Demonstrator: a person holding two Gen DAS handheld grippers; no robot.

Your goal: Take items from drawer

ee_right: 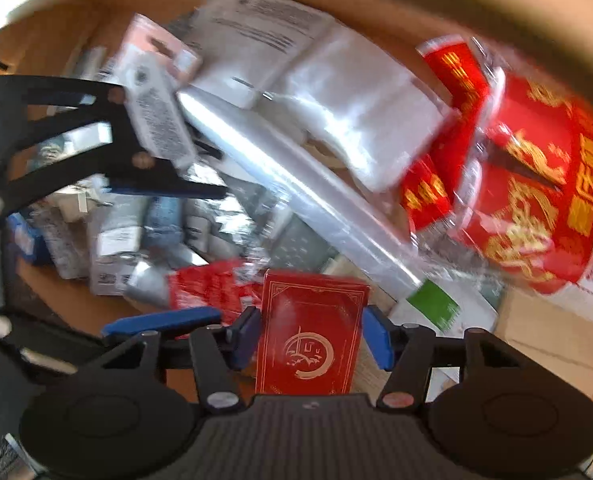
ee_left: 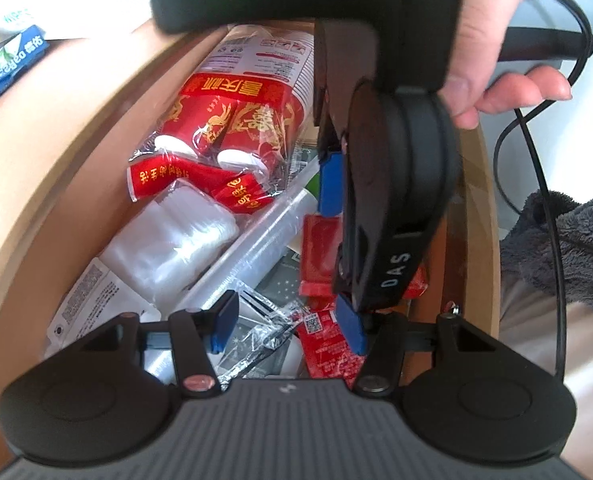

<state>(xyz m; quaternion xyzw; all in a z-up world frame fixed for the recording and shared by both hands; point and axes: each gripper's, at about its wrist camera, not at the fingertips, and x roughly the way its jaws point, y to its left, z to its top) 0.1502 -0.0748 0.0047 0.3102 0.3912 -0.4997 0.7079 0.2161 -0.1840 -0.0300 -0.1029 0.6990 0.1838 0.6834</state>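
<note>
1. One red box — pinched upright in the right gripper above the drawer.
2. One cup sleeve, one film roll.
3. Left gripper spread wide — low over red packets.

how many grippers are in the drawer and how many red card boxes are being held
grippers: 2, the left gripper open over the clutter and the right gripper shut on the box
red card boxes held: 1, the red card box
total: 3, all over the wooden drawer
</note>
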